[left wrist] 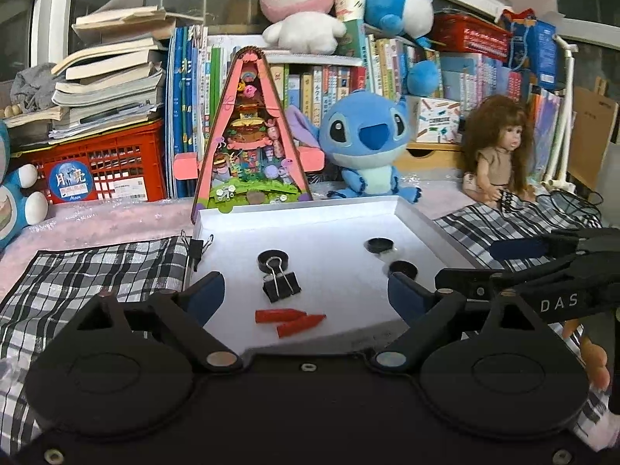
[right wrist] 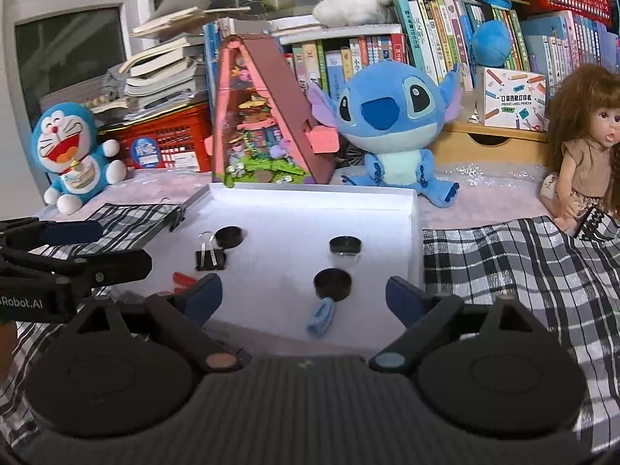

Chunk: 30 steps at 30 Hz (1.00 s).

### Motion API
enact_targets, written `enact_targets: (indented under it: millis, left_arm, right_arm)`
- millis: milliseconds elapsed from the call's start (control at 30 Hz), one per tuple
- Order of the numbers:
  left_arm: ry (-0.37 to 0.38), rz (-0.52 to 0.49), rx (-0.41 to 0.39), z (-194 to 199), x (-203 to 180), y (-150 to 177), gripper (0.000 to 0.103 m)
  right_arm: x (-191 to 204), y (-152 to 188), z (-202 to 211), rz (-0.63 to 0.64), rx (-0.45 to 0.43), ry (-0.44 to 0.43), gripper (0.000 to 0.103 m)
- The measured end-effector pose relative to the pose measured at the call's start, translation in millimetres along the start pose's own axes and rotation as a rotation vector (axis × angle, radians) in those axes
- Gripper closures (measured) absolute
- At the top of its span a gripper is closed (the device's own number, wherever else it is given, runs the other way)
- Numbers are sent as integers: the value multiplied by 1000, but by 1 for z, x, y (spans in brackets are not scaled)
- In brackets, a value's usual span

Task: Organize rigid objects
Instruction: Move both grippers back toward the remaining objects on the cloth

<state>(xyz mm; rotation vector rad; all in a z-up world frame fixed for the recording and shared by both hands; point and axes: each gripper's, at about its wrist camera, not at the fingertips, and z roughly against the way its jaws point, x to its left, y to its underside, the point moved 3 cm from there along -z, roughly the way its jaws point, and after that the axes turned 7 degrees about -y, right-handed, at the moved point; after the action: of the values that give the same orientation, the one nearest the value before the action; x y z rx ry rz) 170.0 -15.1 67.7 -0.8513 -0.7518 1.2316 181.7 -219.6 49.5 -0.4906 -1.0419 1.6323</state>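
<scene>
A white tray (left wrist: 294, 206) (right wrist: 310, 190) lies ahead on checked cloth. In it are three black round caps (left wrist: 272, 260) (left wrist: 380, 245) (left wrist: 403, 268), a black binder clip (left wrist: 281, 290) (right wrist: 211, 259), two red pointed pieces (left wrist: 294, 319) (right wrist: 184, 279) and a light blue piece (right wrist: 321, 317). My left gripper (left wrist: 302, 285) hangs over the tray's near edge, open, with nothing between its pads. My right gripper (right wrist: 304, 286) hovers beside it on the right, also open and empty. Each gripper shows at the side of the other's view (left wrist: 492, 265) (right wrist: 100, 248).
Another binder clip (left wrist: 195, 250) sits at the tray's left rim. Behind the tray stand a pink triangular model house (left wrist: 252, 135), a blue plush (left wrist: 368, 143), a doll (left wrist: 500, 151) and a blue cat plush (right wrist: 73, 147). Books and a red crate (left wrist: 104, 166) line the back.
</scene>
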Motion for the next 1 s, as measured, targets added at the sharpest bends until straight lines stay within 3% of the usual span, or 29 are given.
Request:
enact_targets:
  millis: [300,633,1000]
  left_arm:
    - [44,23,-22,32,-4,26,12]
    - [9,44,-20,52,0,54,13]
    - [-7,77,37,53,5,83,16]
  right_arm:
    - [20,17,28,60,-48,-7,0]
    - [29,39,51,90,-74,-10,0]
    - [36,68,61,102,-55,-11,0]
